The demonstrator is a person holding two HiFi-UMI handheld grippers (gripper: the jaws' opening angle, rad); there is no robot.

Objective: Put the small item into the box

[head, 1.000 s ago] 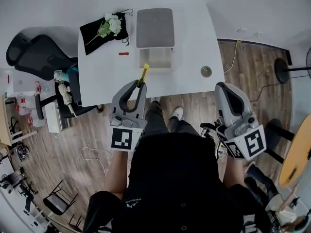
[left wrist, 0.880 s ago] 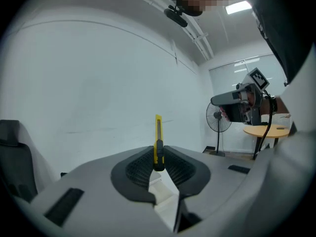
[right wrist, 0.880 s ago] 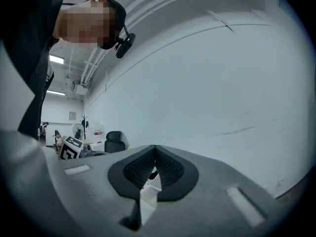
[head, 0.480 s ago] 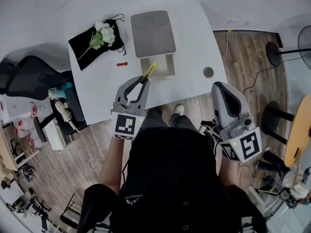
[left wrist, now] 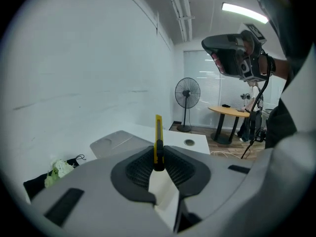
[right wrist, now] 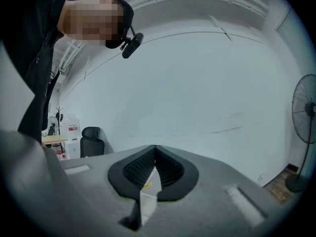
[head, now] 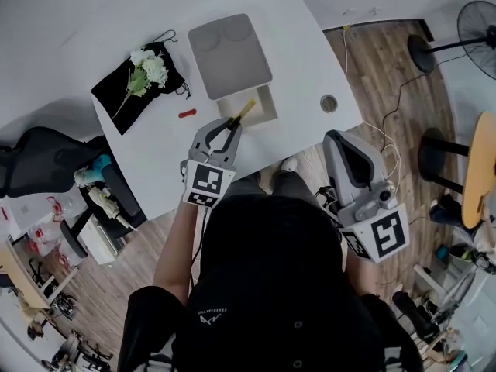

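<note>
Carried forward, left tongs clamp the yellow knife over the box.

On the table, the box is sitting ahead of me, its lid lying behind it. My left gripper is holding the knife over the box's near-left part. The pouch, bearing flowers, is lying far left. My right gripper is hanging beyond the table's near edge, to the right.

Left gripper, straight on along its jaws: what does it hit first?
Probably the box: the left gripper, shut on the yellow knife, points at its open half, grey lid just beyond. Its height above the box is unclear, so it might pass over.
</note>
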